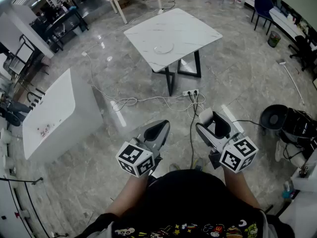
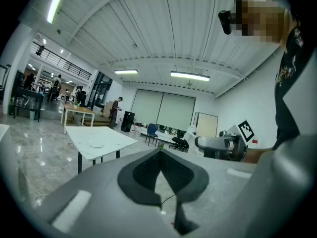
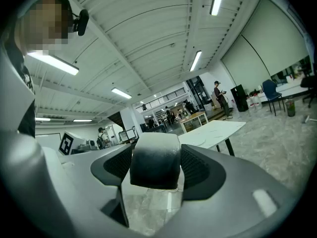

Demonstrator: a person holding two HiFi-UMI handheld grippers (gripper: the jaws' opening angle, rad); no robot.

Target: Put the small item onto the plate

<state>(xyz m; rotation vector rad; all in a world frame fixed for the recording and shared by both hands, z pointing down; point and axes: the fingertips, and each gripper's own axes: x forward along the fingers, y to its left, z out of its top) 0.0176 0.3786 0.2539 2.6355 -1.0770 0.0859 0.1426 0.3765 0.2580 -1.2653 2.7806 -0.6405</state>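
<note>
The round plate (image 1: 163, 48) lies on a white marble-topped table (image 1: 185, 26) several steps ahead of me across the floor. My right gripper (image 1: 210, 123) is shut on the small item (image 3: 155, 160), a rounded block that is white at the top and dark below, pinched between both pads. My left gripper (image 1: 159, 129) is shut with nothing in it, its pads (image 2: 143, 175) meeting at the tips. Both grippers are held at waist height, far from the table. The left gripper view shows the plate (image 2: 96, 144) on the table (image 2: 116, 139). The right gripper view shows the table (image 3: 218, 129).
A white counter (image 1: 54, 113) stands at the left. A power strip (image 1: 190, 92) and loose white cables (image 1: 129, 102) lie on the floor between me and the table. At the right stands a black round bin (image 1: 274, 117) beside bags. Chairs and desks line the far walls.
</note>
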